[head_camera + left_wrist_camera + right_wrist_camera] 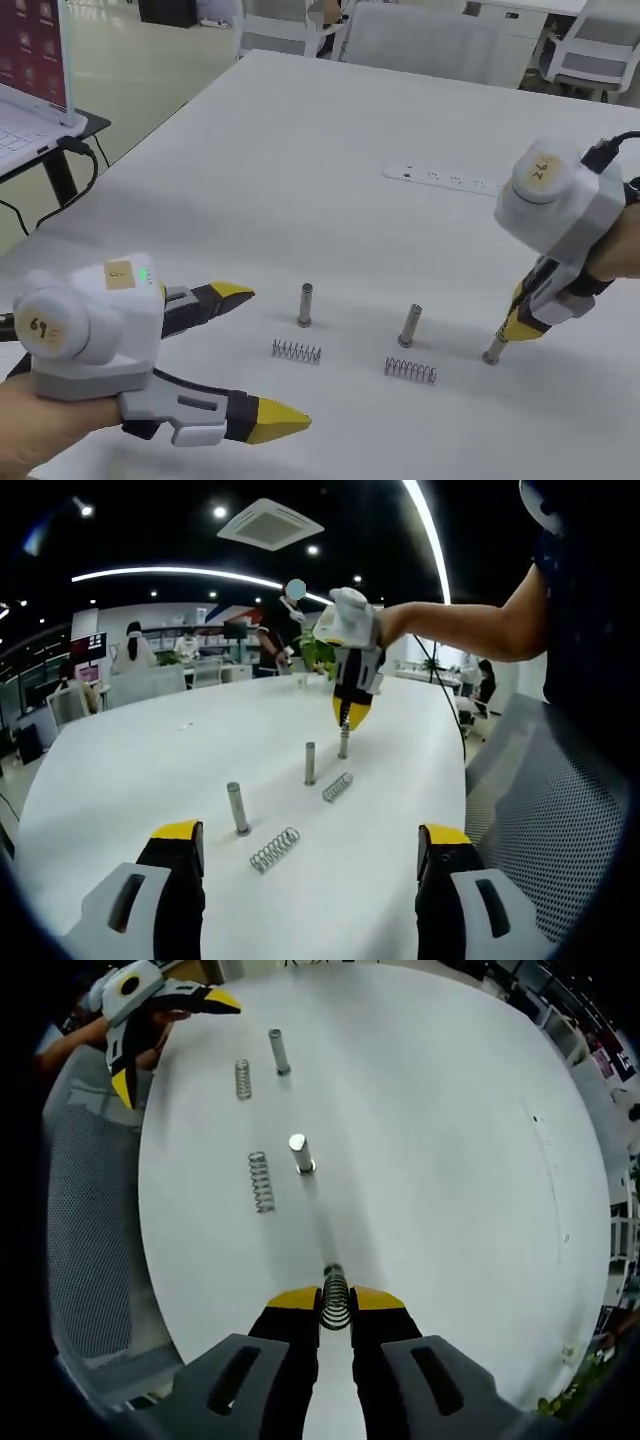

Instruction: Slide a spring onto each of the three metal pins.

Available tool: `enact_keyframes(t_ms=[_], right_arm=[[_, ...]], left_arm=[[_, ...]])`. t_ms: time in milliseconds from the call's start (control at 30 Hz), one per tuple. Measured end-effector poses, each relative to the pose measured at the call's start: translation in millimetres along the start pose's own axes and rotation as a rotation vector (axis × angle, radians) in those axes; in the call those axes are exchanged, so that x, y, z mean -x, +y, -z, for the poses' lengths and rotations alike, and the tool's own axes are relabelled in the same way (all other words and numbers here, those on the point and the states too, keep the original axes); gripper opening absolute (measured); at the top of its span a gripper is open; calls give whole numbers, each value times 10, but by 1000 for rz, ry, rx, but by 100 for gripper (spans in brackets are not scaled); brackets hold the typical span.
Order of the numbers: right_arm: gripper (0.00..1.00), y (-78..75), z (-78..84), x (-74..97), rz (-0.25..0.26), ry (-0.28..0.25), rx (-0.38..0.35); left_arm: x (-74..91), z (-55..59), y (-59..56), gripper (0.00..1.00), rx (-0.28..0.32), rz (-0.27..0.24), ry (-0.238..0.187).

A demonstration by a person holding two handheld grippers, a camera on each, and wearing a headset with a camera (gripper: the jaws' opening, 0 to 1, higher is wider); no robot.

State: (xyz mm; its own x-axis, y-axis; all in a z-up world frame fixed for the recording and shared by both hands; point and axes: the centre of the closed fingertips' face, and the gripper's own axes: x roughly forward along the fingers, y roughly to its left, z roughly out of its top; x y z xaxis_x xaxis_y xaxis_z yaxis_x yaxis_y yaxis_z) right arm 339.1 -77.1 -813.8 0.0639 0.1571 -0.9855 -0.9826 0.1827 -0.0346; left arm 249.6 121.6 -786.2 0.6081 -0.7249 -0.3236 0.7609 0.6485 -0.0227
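R side first: my right hand-held gripper (520, 332) is clenched on the held spring (335, 1305). Jaws are nearly together w/ the coil pinched btwn the yellow tips, seen end-on in the right gripper view. The tips are down at the right pin (492, 352), last in the row, touching its upper part. In the head view just its base & lower shaft show below the tips, and it looks tilted. Can't tell if the coil is already over the pin top or just against it.

L side: my left hand-held gripper (272, 357) is released, jaws wide apart. It's held low over the bench (300, 170) near the front edge, tips pointing toward the row, well apart from the pins.

Other 2 pins stand on their bases, shafts bare: left pin (305, 304) & middle pin (410, 325). Each has a loose coil lying flat on the bench just in front of it, not touching it: left spring (297, 351) & middle spring (411, 371).

Further back on the bench lies a white power strip (440, 180). An open laptop (25, 90) sits off the bench's left side.
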Motion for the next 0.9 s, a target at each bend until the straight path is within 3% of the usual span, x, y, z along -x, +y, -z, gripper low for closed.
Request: enact_keyframes(t_ms=[500, 900], right_arm=[[9, 1, 42, -233, -12, 28, -4], [9, 0, 71, -325, -14, 29, -6]], left_arm=[[-14, 4, -8, 84, 4, -1, 3], [-6, 11, 0, 83, 4, -6, 4]])
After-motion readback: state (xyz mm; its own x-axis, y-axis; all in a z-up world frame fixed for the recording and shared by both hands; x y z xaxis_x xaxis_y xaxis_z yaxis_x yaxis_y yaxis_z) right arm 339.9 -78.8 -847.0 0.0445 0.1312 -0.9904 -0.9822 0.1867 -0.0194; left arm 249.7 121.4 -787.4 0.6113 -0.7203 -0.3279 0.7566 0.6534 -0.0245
